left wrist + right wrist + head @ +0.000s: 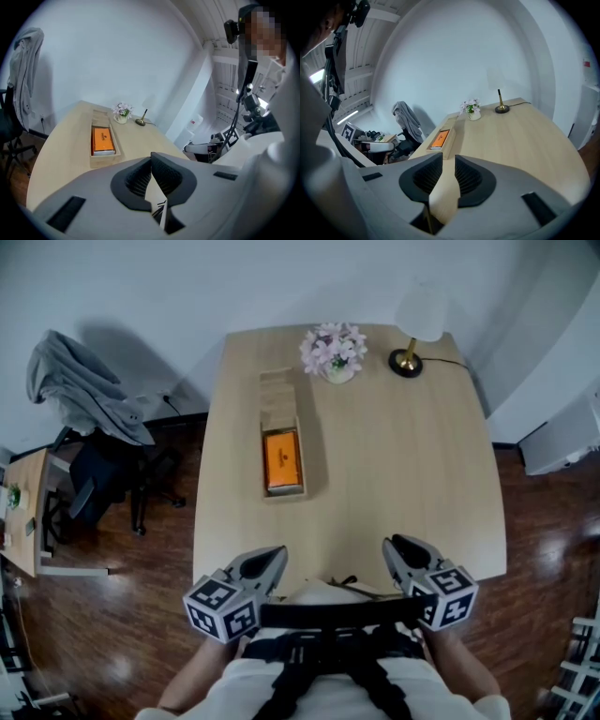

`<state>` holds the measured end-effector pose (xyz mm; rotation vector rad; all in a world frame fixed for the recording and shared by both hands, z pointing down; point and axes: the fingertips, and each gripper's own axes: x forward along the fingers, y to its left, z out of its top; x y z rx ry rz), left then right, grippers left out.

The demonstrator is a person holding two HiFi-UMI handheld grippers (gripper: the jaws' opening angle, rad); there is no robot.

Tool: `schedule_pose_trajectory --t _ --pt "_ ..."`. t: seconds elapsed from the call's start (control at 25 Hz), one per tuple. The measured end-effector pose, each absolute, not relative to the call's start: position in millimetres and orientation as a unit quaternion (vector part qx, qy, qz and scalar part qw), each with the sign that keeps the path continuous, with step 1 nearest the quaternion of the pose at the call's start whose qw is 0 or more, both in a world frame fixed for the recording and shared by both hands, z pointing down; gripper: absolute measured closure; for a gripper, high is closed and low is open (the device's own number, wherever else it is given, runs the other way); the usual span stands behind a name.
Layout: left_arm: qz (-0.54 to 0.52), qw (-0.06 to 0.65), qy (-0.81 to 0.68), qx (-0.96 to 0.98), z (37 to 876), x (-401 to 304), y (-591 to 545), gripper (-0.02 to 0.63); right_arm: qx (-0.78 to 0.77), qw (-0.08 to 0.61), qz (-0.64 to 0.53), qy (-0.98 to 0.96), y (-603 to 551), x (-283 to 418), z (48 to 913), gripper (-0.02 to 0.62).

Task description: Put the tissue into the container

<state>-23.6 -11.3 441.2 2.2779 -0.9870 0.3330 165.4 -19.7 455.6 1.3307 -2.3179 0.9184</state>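
Observation:
An orange tissue pack [283, 461] lies in the near end of a long wooden container [279, 393] on the light wooden table [412, 484]; the container's far end looks bare. The pack [102, 140] and the container [100, 116] also show in the left gripper view, and both appear again, pack [439, 139] and container [451, 123], in the right gripper view. My left gripper [276, 560] hovers at the table's near edge, its jaws touching with nothing in them [151, 161]. At the same edge my right gripper [395, 548] holds nothing, and a narrow gap shows between its jaws [448, 164].
A pot of pale flowers [334, 351] and a brass-footed lamp [407, 360] stand at the table's far end. A chair draped with a grey garment [80, 390] and a small side table [19, 512] are to the left. A white unit [562, 437] sits at the right.

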Motion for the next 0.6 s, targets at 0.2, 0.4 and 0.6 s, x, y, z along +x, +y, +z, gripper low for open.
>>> schedule_pose_trajectory --t 0.2,0.4,0.6 --pt "0.132 0.309 -0.379 0.862 443.8 -23.8 -12.3 0.606 0.465 0.157 0.321 -0.810 -21.4 165.7 455.5 0.530" --pt "0.138 0.311 -0.378 0.861 447.2 -23.7 -12.1 0.606 0.464 0.163 0.318 -0.810 -23.7 163.7 457.7 0.584" --pt "0.143 0.316 -0.367 0.863 449.8 -20.3 -9.9 0.606 0.460 0.172 0.309 -0.814 -25.9 160.2 461.4 0.595"
